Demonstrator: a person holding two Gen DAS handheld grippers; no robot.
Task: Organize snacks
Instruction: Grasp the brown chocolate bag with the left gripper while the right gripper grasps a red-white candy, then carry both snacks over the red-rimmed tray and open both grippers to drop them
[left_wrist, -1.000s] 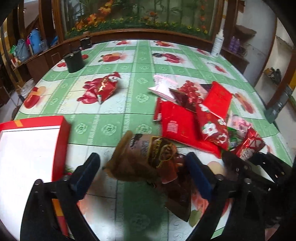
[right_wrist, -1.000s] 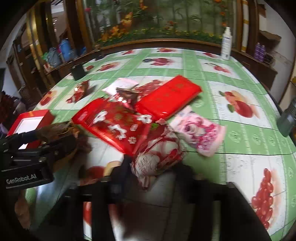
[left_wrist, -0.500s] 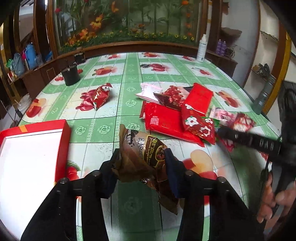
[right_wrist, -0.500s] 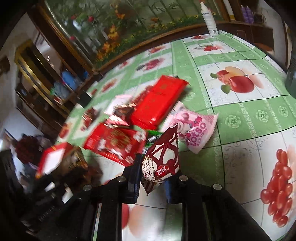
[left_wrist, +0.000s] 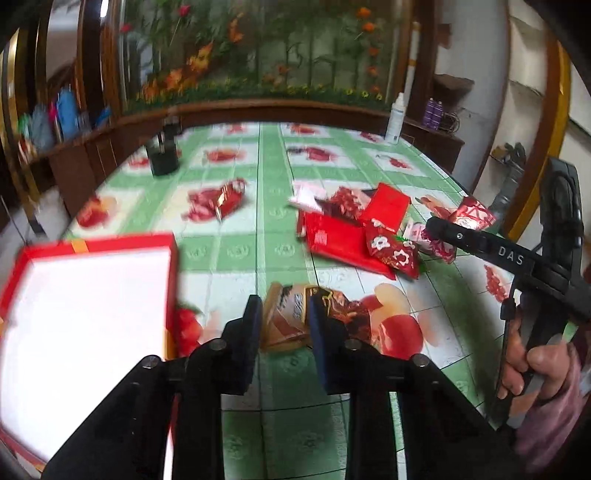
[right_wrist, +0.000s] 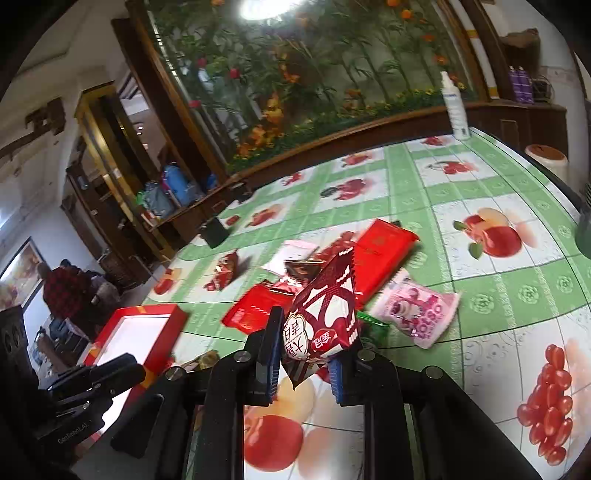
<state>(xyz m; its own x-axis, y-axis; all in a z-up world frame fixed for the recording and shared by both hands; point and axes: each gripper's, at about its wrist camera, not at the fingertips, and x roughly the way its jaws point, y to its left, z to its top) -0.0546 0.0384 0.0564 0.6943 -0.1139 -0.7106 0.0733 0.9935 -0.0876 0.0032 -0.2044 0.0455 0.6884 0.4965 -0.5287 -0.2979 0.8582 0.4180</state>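
My left gripper (left_wrist: 286, 317) is shut on a brown snack packet (left_wrist: 291, 317) and holds it above the table, just right of the open red box (left_wrist: 171, 258) with a white inside. My right gripper (right_wrist: 304, 349) is shut on a dark red and white snack packet (right_wrist: 325, 317) and holds it up above the table; this packet also shows in the left wrist view (left_wrist: 474, 216). A pile of red snack packets (left_wrist: 354, 236) lies mid table, and it also shows in the right wrist view (right_wrist: 384, 247). The red box shows at the lower left of the right wrist view (right_wrist: 155, 332).
A pink packet (right_wrist: 417, 314) lies right of the pile. A lone red packet (left_wrist: 225, 197) lies far left. A black cup (left_wrist: 162, 157) and a white spray bottle (left_wrist: 395, 118) stand at the far edge of the green fruit-print tablecloth (left_wrist: 273, 177).
My left gripper closed on the brown packet and lifted it, moving left toward the red box. My right gripper closed on the dark red and white packet and raised it off the table.
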